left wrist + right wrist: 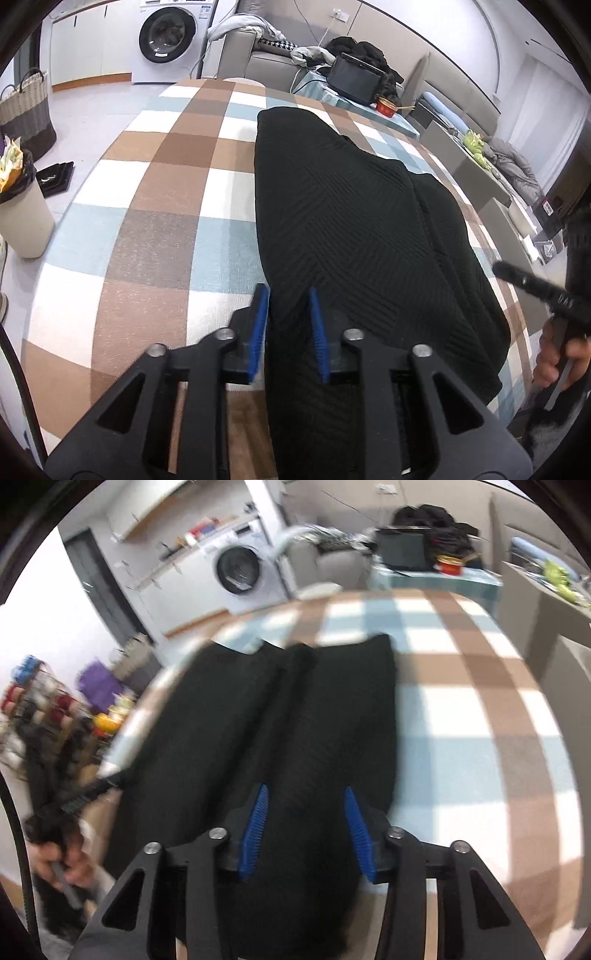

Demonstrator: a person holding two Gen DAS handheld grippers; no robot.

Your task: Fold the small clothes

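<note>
A black ribbed knit garment (pixel 351 229) lies lengthwise on the checked tablecloth (pixel 155 206), folded into a long strip with a fold line running down it. My left gripper (pixel 288 302) is open, its blue pads astride the garment's near left edge. My right gripper (pixel 306 797) is open over the garment's (pixel 280 716) near end, with cloth between the pads; this view is blurred by motion. The right gripper's body and the hand holding it show at the right edge of the left wrist view (pixel 546 295).
A beige bin with a black liner (pixel 22 218) and a woven basket (pixel 26 107) stand on the floor at left. A washing machine (pixel 170 37) is at the back. A black box (pixel 354 77) and a red bowl (pixel 386 107) sit on a far table.
</note>
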